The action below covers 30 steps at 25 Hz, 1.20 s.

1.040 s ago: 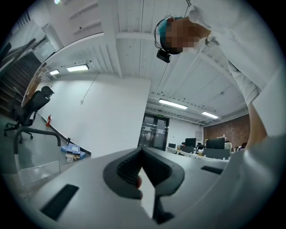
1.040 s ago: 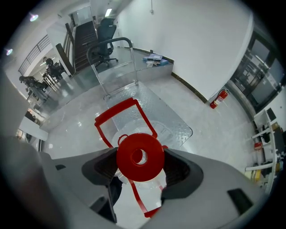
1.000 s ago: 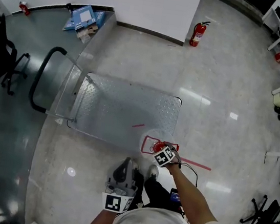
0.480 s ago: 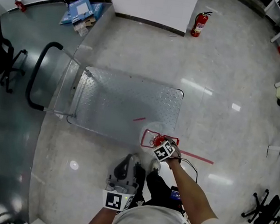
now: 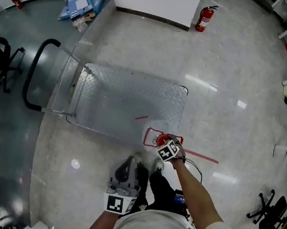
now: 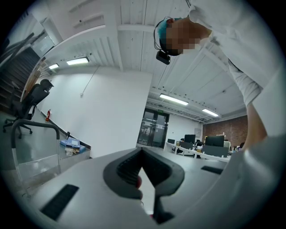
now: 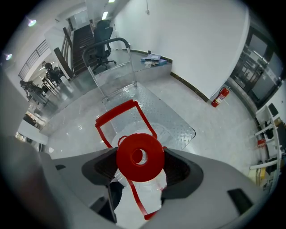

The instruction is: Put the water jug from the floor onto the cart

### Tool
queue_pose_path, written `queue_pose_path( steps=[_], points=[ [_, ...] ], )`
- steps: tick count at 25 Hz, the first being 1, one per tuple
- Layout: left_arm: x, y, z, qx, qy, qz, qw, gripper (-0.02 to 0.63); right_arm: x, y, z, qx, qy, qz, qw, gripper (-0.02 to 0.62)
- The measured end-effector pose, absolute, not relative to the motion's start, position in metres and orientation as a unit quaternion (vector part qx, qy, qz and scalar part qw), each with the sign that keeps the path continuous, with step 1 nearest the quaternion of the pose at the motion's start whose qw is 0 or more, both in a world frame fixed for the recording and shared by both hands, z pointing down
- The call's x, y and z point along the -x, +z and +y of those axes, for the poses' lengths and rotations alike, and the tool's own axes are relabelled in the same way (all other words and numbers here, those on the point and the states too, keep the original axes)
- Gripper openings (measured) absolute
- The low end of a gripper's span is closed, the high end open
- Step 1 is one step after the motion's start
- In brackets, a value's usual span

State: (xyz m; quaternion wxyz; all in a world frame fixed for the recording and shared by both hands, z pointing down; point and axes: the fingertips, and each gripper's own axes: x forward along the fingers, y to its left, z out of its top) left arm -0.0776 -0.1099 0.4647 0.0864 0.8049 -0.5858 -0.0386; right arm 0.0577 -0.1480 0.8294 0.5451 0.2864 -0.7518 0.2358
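Note:
The water jug (image 5: 154, 137) is clear plastic with a red cap (image 7: 139, 156) and a red carry handle (image 7: 119, 120). My right gripper (image 5: 163, 144) is shut on the neck just under the cap, and its pads (image 7: 178, 169) press in from both sides. The jug sits at the near right corner of the cart (image 5: 126, 103), a steel platform trolley. Whether it rests on the deck or hangs above it is unclear. My left gripper (image 5: 124, 173) is held close to the person's body, pointing up, jaws shut with nothing in them.
The cart's black push handle (image 5: 32, 72) rises at its left end, beside a glass partition. A fire extinguisher (image 5: 204, 17) stands by the far wall, and boxes (image 5: 78, 8) lie on a ledge. Office chairs (image 7: 102, 32) and desks line the room's edges.
The head view has shifted slightly, so cart and jug sit a little higher in the picture. The right gripper still holds the jug at the cart's near right corner. The left gripper stays put.

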Motion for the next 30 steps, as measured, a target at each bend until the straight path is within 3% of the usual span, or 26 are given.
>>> queue_pose_path(
  steps=[22, 30],
  points=[
    [0.082, 0.464, -0.115, -0.806, -0.043, -0.584, 0.084, -0.002, -0.061, 0.822, -0.143, -0.292, 0.213, -0.758, 0.543, 0.304],
    [0.081, 0.458, -0.118, -0.805, -0.053, -0.586, 0.081, -0.002, -0.069, 0.787, -0.148, -0.321, 0.204, -0.77, 0.512, 0.301]
  ],
)
